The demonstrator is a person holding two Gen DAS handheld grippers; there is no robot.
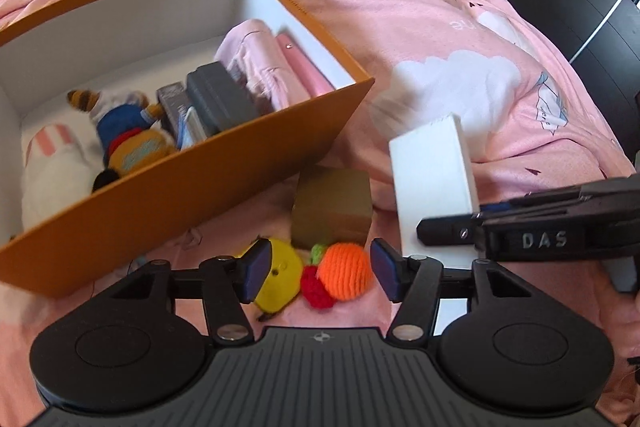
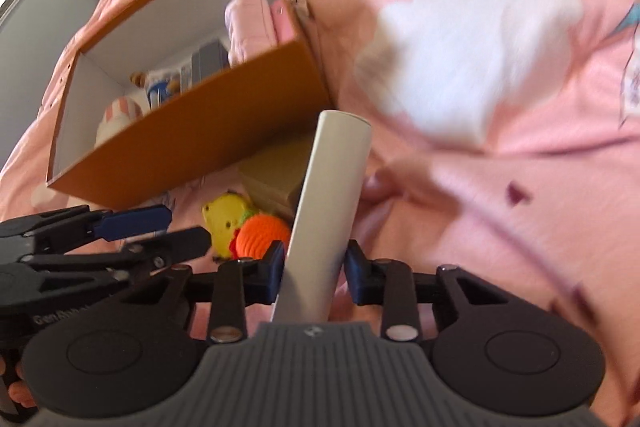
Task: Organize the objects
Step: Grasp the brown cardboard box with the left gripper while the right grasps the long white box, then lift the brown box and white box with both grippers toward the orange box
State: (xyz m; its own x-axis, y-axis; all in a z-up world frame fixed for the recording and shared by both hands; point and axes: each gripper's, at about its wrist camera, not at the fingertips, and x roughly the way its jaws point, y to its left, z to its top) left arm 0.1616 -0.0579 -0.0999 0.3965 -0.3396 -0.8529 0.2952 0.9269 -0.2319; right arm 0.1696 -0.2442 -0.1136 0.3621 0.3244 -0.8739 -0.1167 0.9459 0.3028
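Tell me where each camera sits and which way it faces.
Left wrist: sits on the left gripper, angled down at knitted toys on the pink bedspread; its own fingers show, open, with the right gripper entering from the right.
Right wrist: sits on the right gripper, angled down along the white box between its fingers; the left gripper shows at left.
Shared: orange box, toys, brown box, white box.

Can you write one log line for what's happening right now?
left gripper: open over knit toys | right gripper: holds white box | orange box: part filled
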